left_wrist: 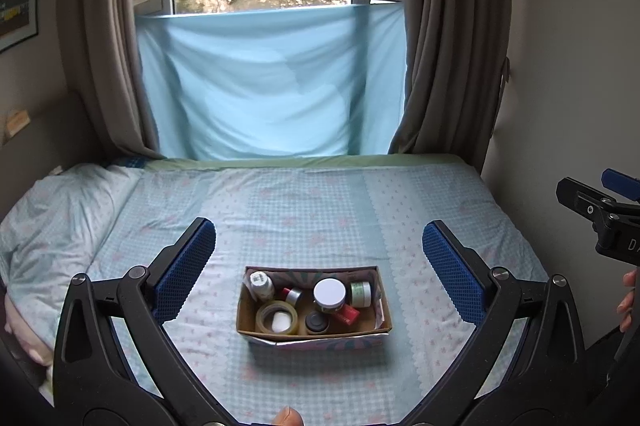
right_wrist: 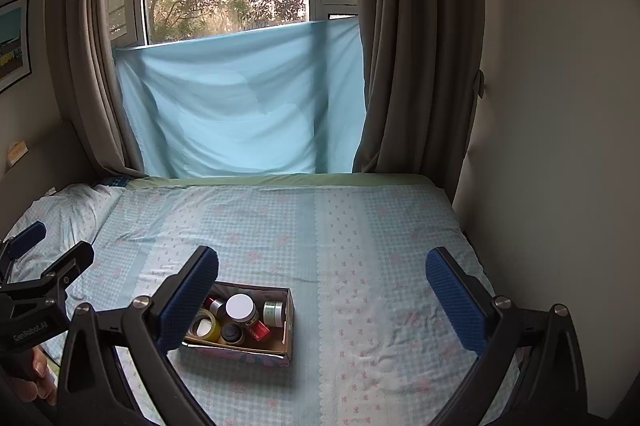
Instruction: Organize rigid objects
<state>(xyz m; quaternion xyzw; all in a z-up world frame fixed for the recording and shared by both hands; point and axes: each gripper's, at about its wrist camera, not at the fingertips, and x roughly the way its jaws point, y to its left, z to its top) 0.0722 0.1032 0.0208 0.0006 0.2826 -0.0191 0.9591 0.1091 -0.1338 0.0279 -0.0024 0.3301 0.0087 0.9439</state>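
An open cardboard box [left_wrist: 382, 306] sits on the bed and holds several small things: a white-lidded jar [left_wrist: 329, 293], a tape roll [left_wrist: 277, 318], a white bottle [left_wrist: 261, 284], a green-labelled jar [left_wrist: 361, 293], a black lid [left_wrist: 317, 322] and a red item [left_wrist: 347, 314]. My left gripper [left_wrist: 318, 262] is open and empty, held above and in front of the box. My right gripper [right_wrist: 320, 290] is open and empty; the box [right_wrist: 289, 322] lies low behind its left finger [right_wrist: 188, 302], with the white-lidded jar [right_wrist: 240, 306] in view.
The bed [left_wrist: 320, 197] has a light blue checked sheet, with a pillow [left_wrist: 60, 201] at the left. A blue cloth [left_wrist: 272, 81] hangs under the window between brown curtains. A wall [right_wrist: 560, 105] bounds the bed's right side. The right gripper's body [left_wrist: 604, 218] shows at the right edge.
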